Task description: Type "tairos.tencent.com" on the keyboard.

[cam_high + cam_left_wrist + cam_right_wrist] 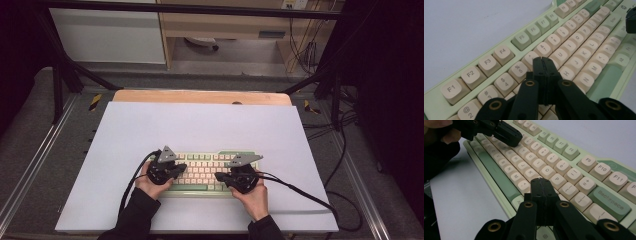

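While both closed, two grippers, left gripper [181, 168] and right gripper [220, 176], hover over one keyboard [206, 170].
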`<state>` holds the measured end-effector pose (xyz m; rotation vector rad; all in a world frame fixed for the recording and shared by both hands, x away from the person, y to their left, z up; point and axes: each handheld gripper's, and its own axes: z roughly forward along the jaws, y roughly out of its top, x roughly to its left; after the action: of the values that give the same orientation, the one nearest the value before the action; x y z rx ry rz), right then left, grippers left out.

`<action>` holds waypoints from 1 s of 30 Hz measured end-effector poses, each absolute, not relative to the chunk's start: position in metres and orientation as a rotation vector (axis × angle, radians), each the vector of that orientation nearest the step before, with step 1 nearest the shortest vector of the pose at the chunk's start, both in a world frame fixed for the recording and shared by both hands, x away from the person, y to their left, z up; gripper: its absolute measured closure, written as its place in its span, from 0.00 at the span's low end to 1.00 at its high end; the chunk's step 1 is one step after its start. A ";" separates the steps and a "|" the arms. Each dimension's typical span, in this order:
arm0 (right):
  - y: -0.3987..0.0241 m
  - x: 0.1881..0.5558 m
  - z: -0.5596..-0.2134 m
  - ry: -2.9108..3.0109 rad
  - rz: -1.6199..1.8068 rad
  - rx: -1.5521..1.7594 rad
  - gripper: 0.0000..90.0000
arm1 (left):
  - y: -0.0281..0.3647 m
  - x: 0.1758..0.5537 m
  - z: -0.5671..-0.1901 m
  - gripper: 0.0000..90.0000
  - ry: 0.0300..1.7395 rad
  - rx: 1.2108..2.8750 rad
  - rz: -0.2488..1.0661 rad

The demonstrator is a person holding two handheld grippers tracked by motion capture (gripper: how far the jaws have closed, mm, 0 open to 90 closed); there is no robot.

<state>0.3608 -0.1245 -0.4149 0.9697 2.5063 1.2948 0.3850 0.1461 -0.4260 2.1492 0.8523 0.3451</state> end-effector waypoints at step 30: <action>-0.126 0.360 -0.411 2.491 1.302 0.964 1.00 | 0.170 0.369 -0.412 1.00 0.826 2.132 0.349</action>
<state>0.3605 -0.1265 -0.4110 0.9645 2.4911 1.3021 0.3686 0.1697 -0.4123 2.1318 0.8262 0.3489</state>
